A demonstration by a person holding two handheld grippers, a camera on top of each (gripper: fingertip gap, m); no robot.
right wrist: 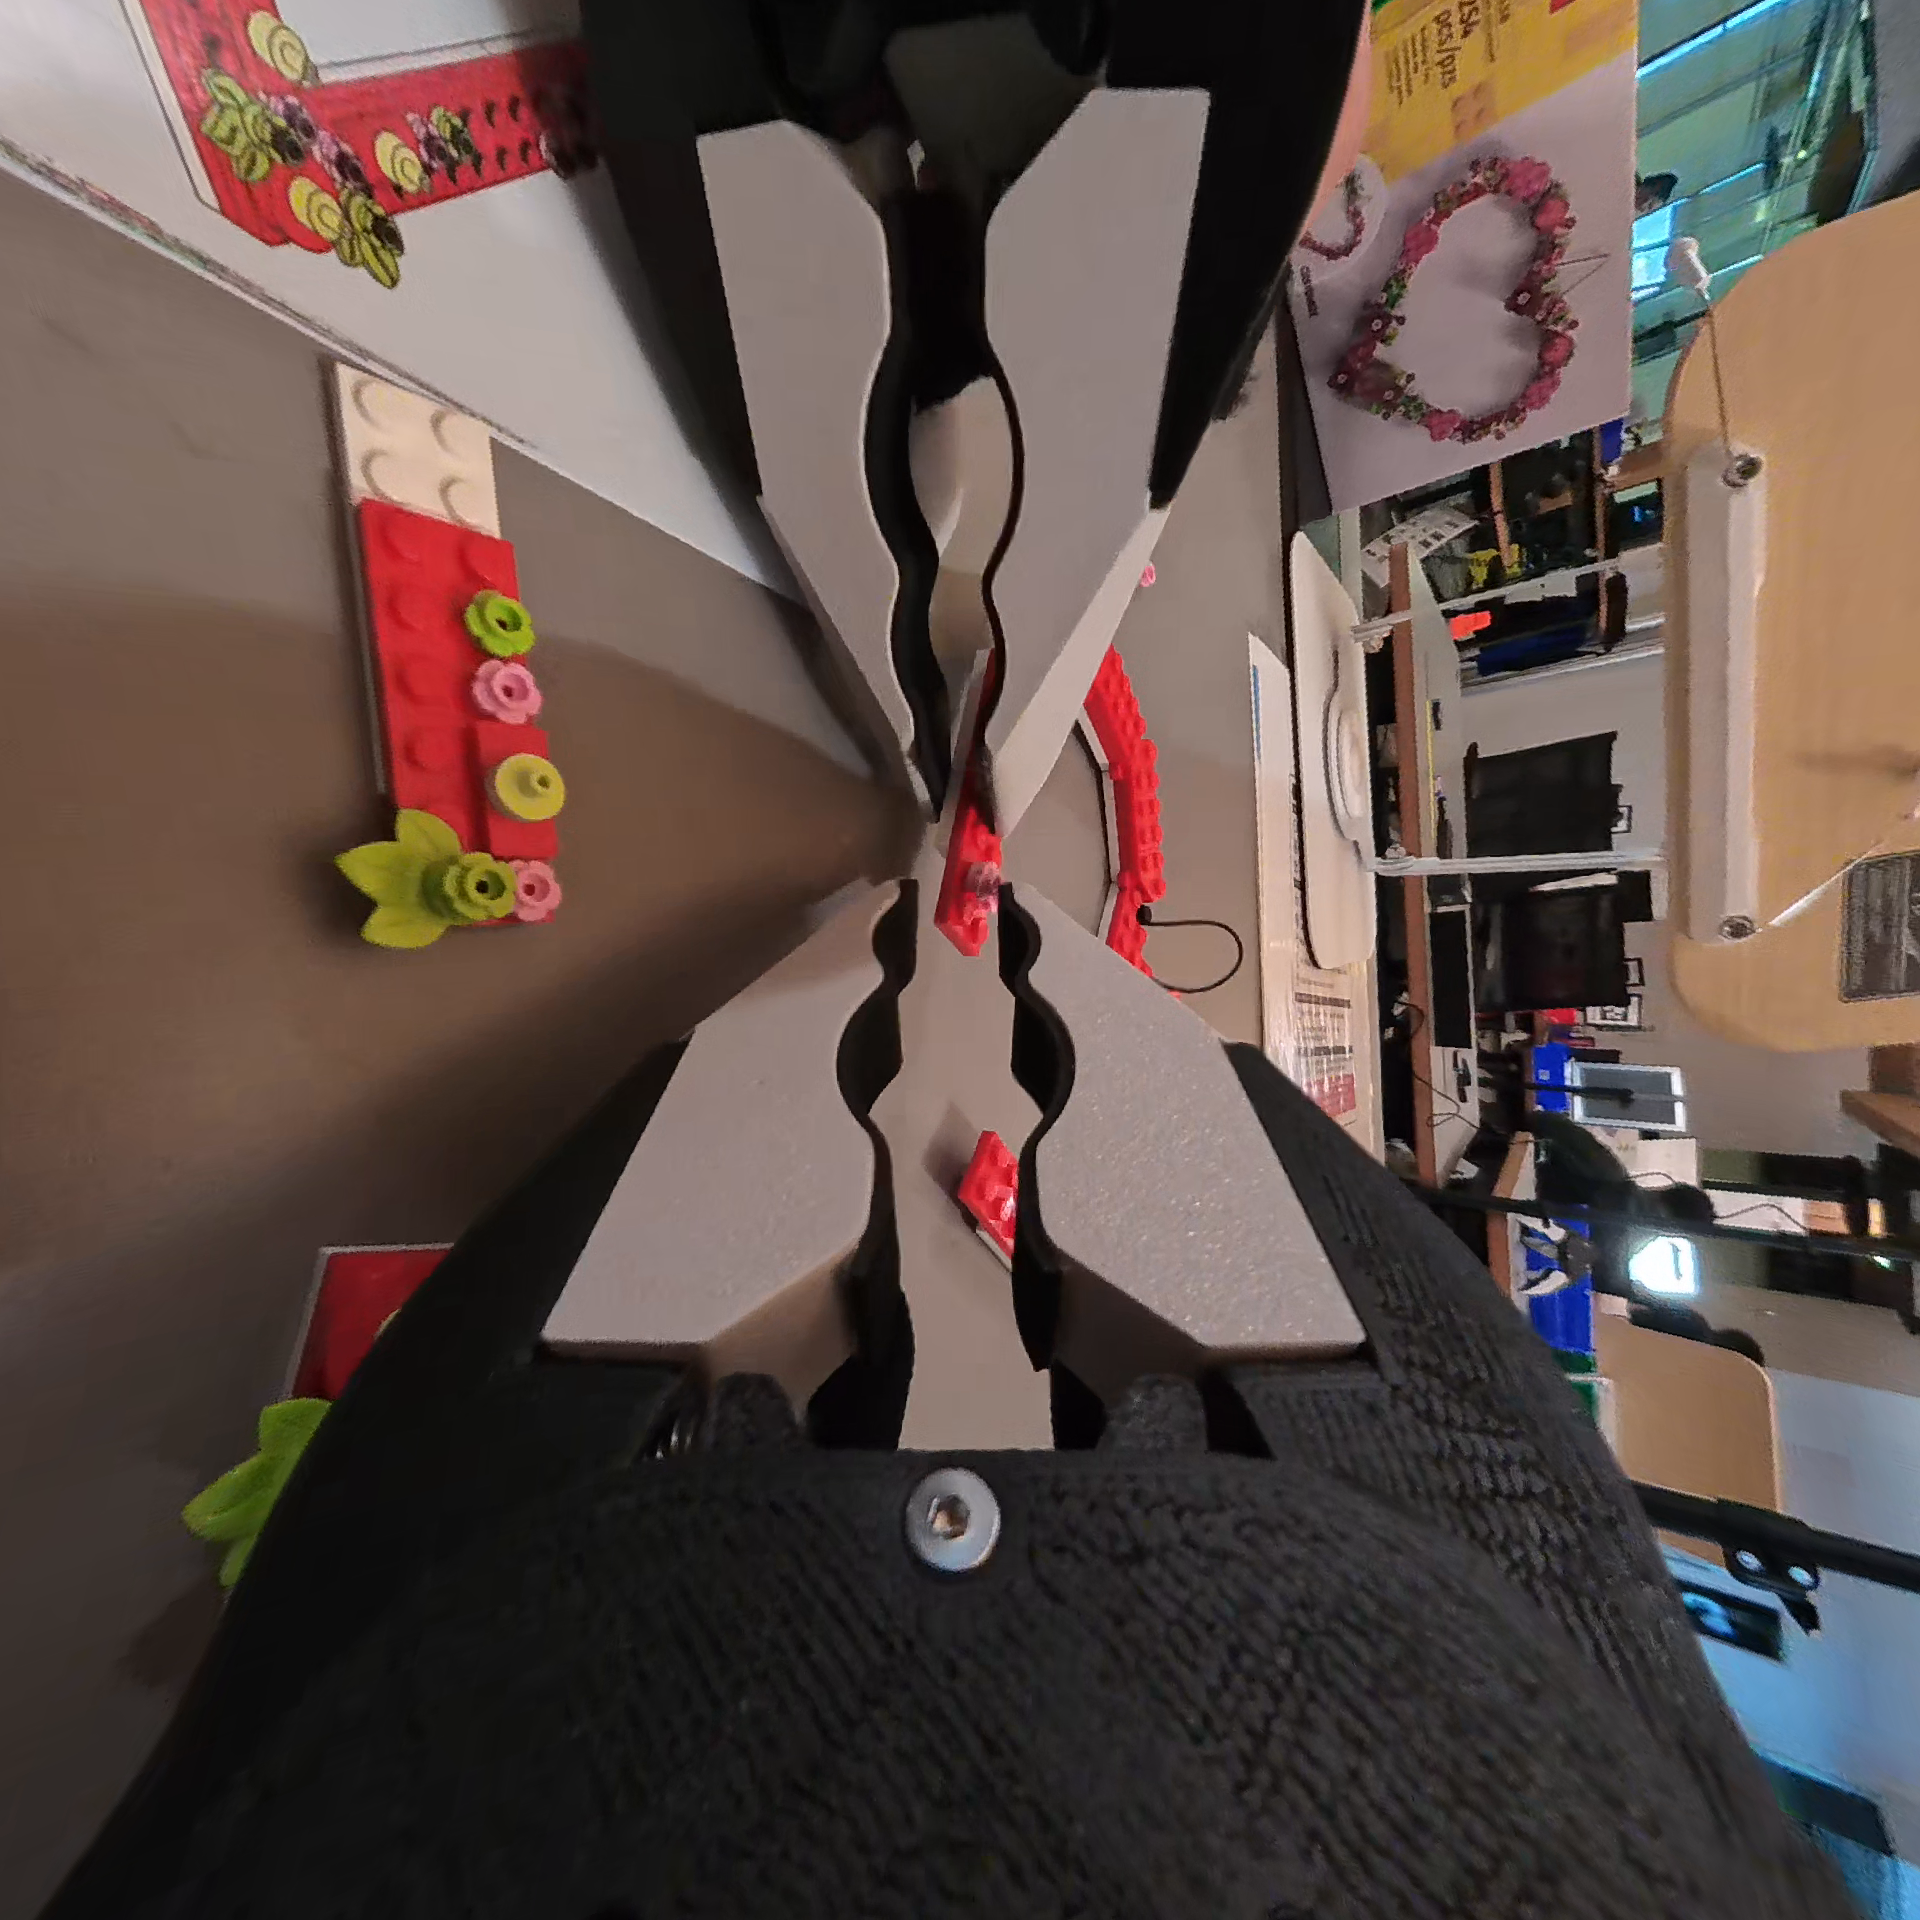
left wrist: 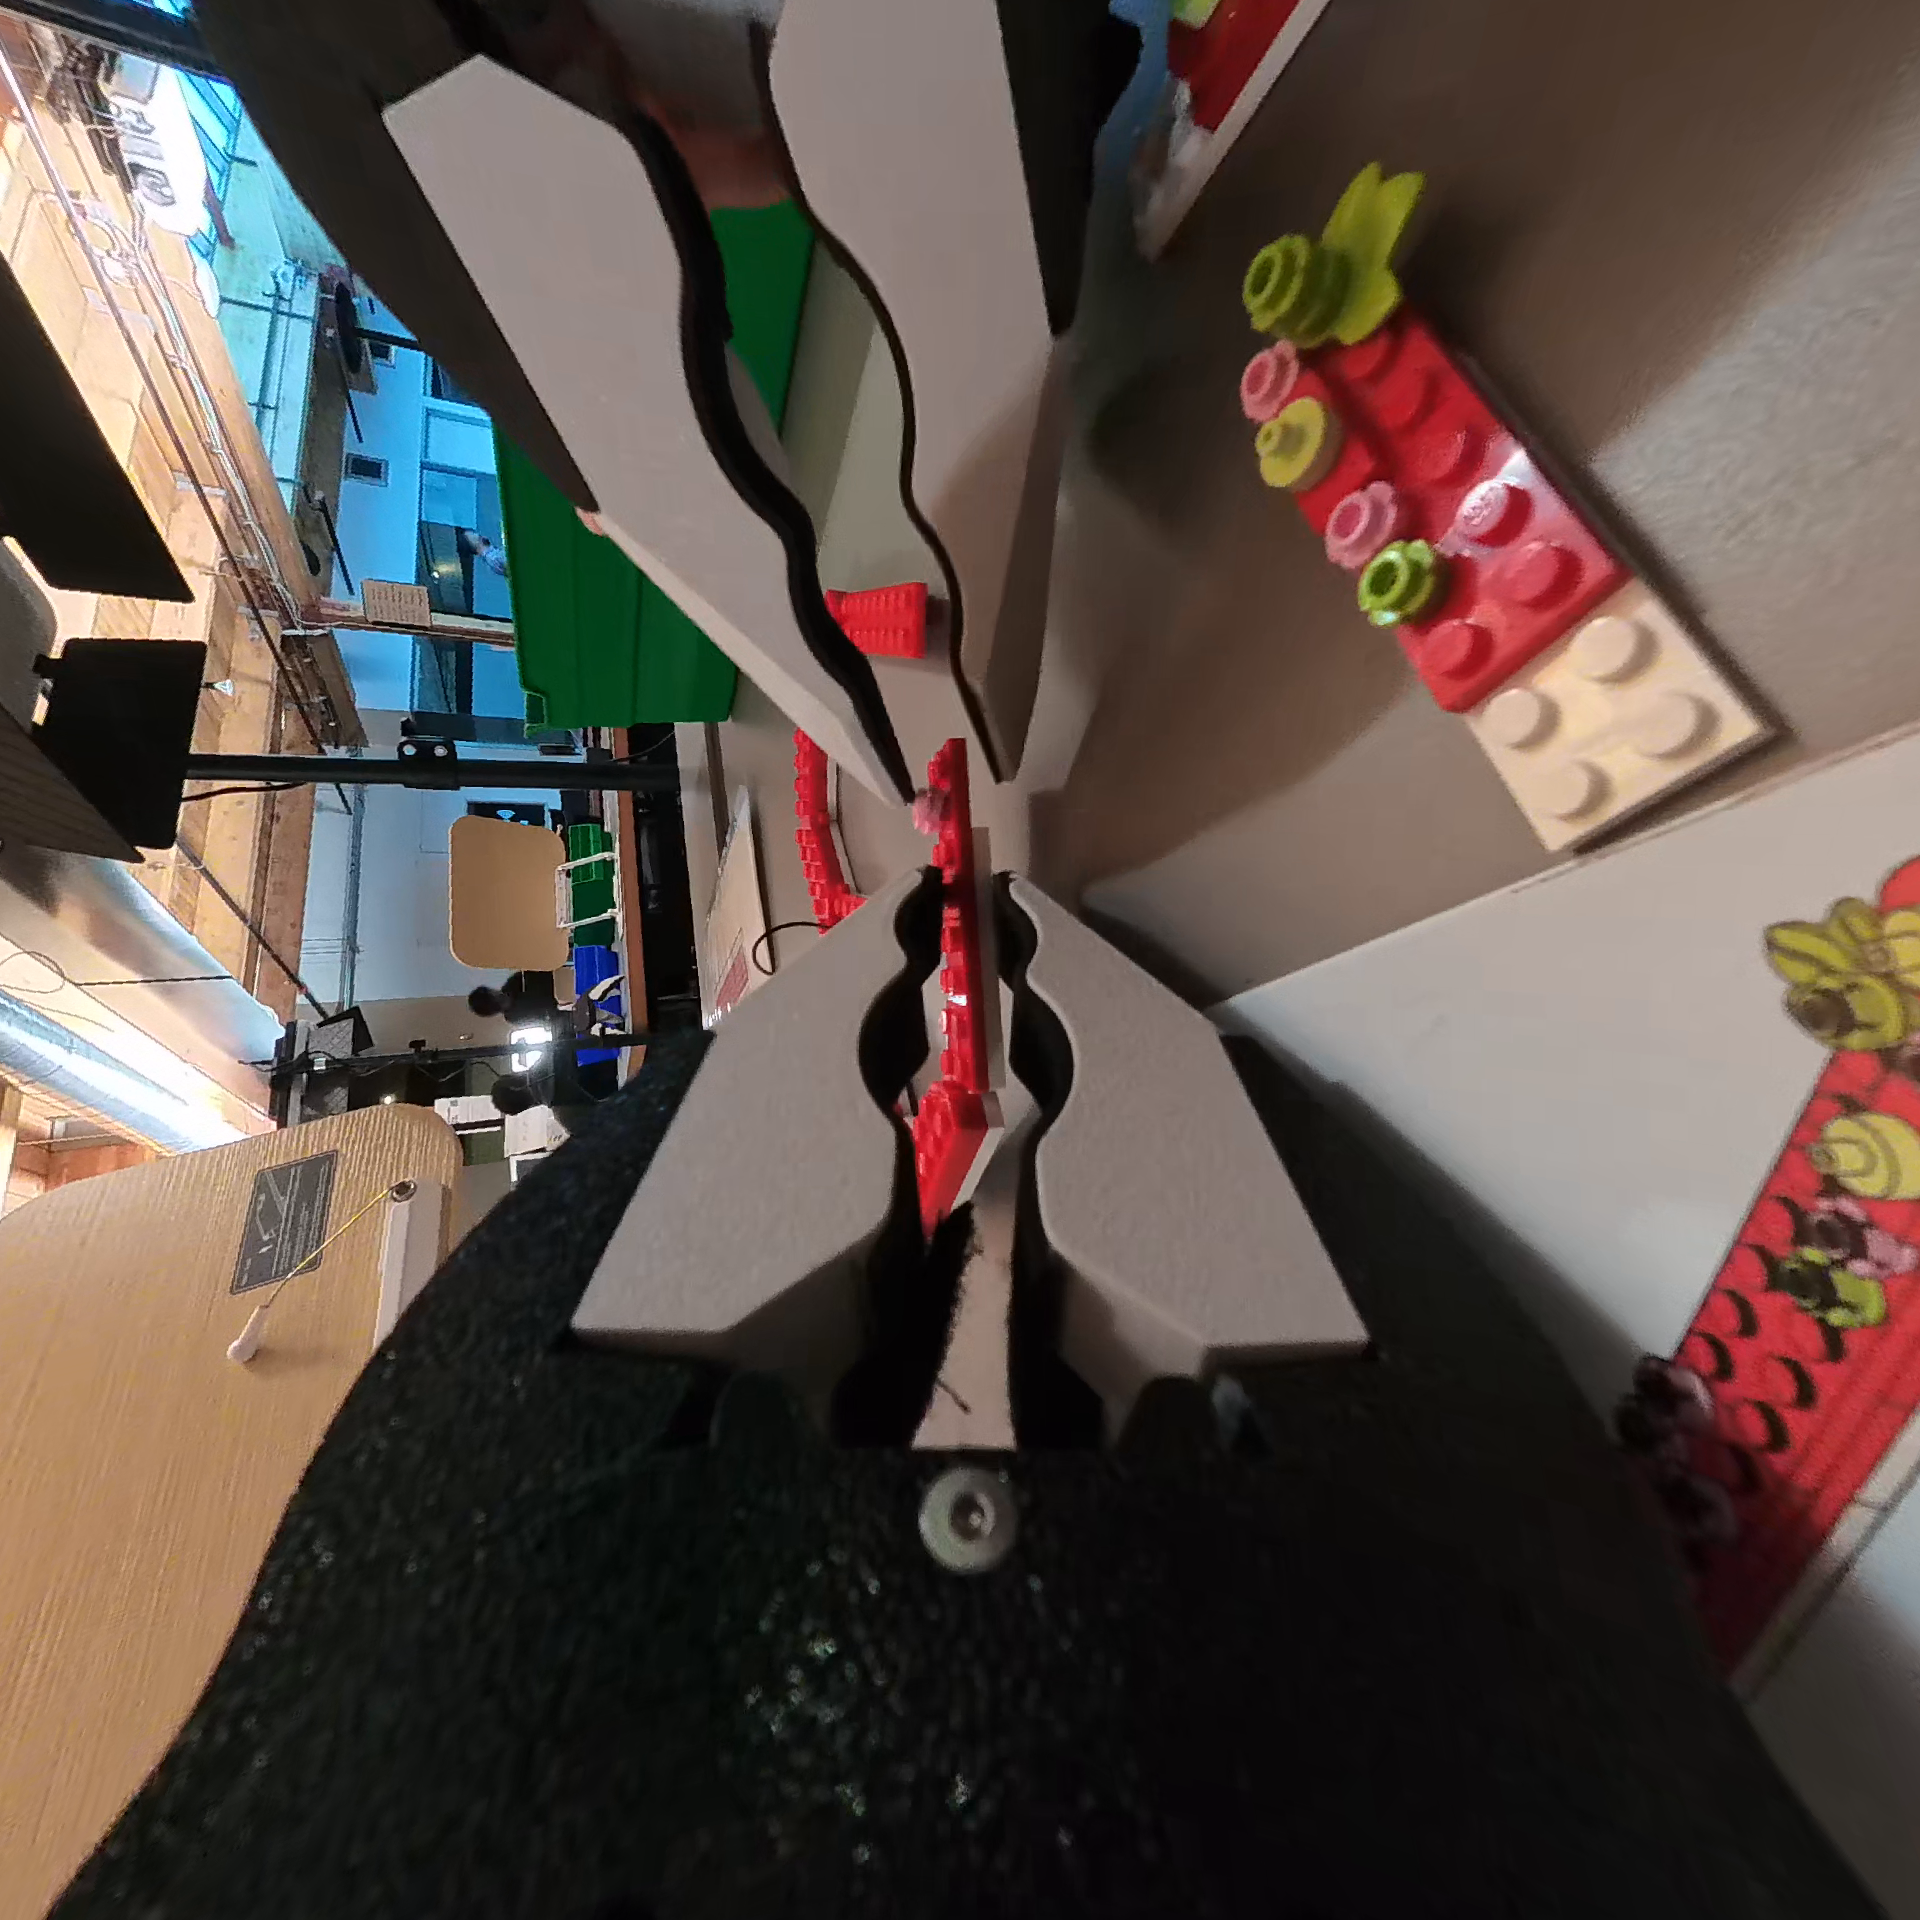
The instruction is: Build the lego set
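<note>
My left gripper (left wrist: 963,878) is shut on a thin red lego plate (left wrist: 961,997), held on edge above the table. It reaches in from the top in the right wrist view (right wrist: 956,795). My right gripper (right wrist: 956,894) faces it tip to tip. Its jaws are nearly together around the plate's free end (right wrist: 966,862) and a small pink flower stud (right wrist: 982,883) sitting on the plate. In the left wrist view the right gripper (left wrist: 951,790) comes from the top and the pink flower stud (left wrist: 928,810) shows at one fingertip.
A red and white plate assembly with pink and green flowers and a leaf (left wrist: 1455,520) (right wrist: 436,675) lies on the grey table. Also there: the instruction booklet (left wrist: 1507,1091) (right wrist: 499,260), a curved red ring piece (right wrist: 1132,790), a small red plate (right wrist: 992,1179), another leaf piece (right wrist: 249,1496), and the set's box (right wrist: 1455,260).
</note>
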